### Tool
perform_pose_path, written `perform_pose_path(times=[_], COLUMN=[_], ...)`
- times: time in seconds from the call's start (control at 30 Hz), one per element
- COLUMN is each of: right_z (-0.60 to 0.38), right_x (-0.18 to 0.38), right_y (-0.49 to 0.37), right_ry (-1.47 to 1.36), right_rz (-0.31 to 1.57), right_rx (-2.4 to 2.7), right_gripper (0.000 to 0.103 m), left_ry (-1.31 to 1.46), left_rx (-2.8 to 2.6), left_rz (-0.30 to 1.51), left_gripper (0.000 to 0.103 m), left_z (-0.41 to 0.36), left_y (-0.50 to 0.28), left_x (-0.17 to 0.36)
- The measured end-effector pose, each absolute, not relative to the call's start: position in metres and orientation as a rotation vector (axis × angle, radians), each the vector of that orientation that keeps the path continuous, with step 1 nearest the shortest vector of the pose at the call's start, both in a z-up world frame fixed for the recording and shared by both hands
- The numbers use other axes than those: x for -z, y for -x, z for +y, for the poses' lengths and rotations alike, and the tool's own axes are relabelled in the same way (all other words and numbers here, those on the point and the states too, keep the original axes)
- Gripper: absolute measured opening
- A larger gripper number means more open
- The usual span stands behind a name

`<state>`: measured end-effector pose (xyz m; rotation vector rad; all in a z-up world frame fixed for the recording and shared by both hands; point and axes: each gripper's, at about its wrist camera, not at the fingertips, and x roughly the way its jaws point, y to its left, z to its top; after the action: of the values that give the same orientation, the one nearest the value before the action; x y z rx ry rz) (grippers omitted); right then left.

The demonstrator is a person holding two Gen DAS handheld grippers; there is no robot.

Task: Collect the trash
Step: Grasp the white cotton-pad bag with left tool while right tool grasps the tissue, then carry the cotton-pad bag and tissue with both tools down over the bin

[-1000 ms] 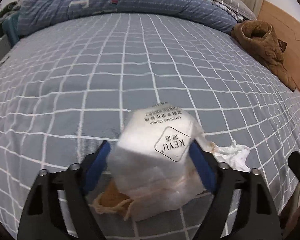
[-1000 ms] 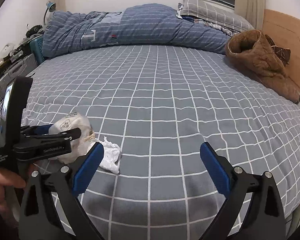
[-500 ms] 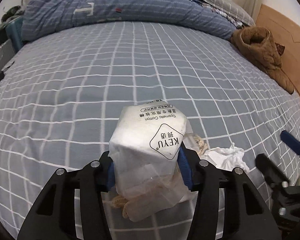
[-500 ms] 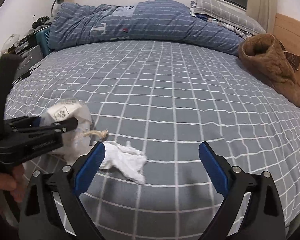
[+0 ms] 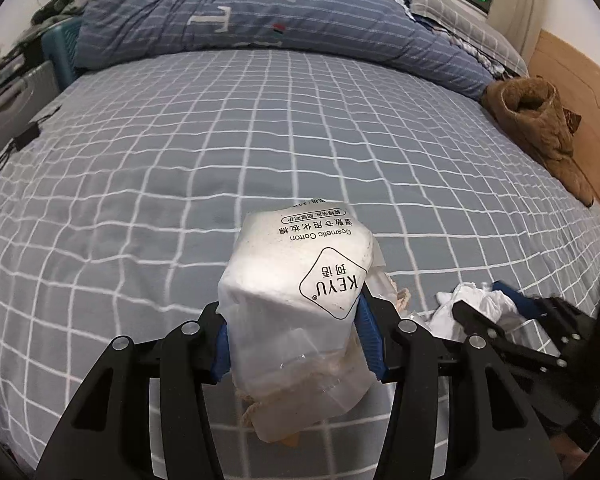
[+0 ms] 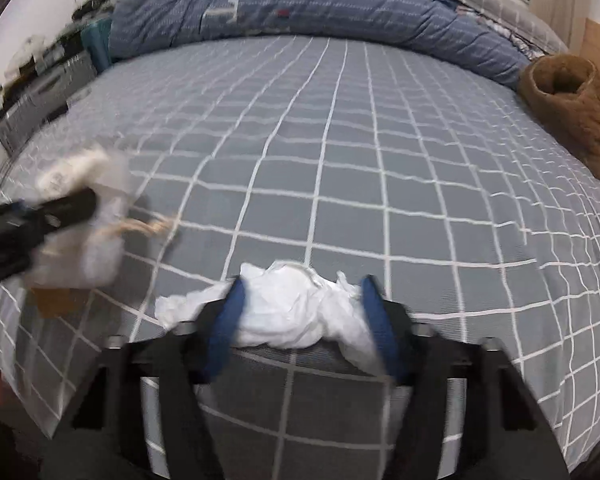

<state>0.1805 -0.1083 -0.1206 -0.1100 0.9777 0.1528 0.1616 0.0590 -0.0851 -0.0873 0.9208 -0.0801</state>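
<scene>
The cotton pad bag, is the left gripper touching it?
Touching. In the left wrist view the left gripper has its blue jaws pressed against both sides of the cotton pad bag, pinching in the plastic.

White cotton-pad bag (image 5: 296, 312) lifted off the bed; crumpled white tissue (image 6: 296, 312) lying near

- cotton pad pack (image 5: 296, 300): thin clear plastic film, glossy and wrinkled, over soft white cotton, with a rough twine drawstring
- crumpled tissue (image 6: 296, 312): white paper, matt and creased
- left gripper (image 5: 296, 340): matt black plastic arms, blue ridged pads, small shiny metal rivets
- bed sheet (image 5: 180, 160): matt woven cloth, grey with white grid
- brown jacket (image 5: 540, 128): fuzzy cloth
- headboard (image 5: 580, 80): smooth wood
</scene>
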Motion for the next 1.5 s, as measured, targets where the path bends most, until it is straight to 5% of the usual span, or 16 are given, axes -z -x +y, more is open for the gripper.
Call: perform_pose_path(times=[0.13,1.5], right_z=[-0.103,-0.113], right_x=[0.114,0.032], right_y=[-0.181,-0.048], right_ry=[0.105,0.038], right_rz=[0.979,0.774], right_rx=[-0.158,-0.186], right_gripper=[0.012,0.011], left_ry=[0.099,0.123], left_rx=[0.073,0.01], left_rz=[0.92,0.832], left_gripper=[0.05,0.05], left_z=[0.074,0.077], left_y=[-0.144,0.001], left_x=[0.083,0.046])
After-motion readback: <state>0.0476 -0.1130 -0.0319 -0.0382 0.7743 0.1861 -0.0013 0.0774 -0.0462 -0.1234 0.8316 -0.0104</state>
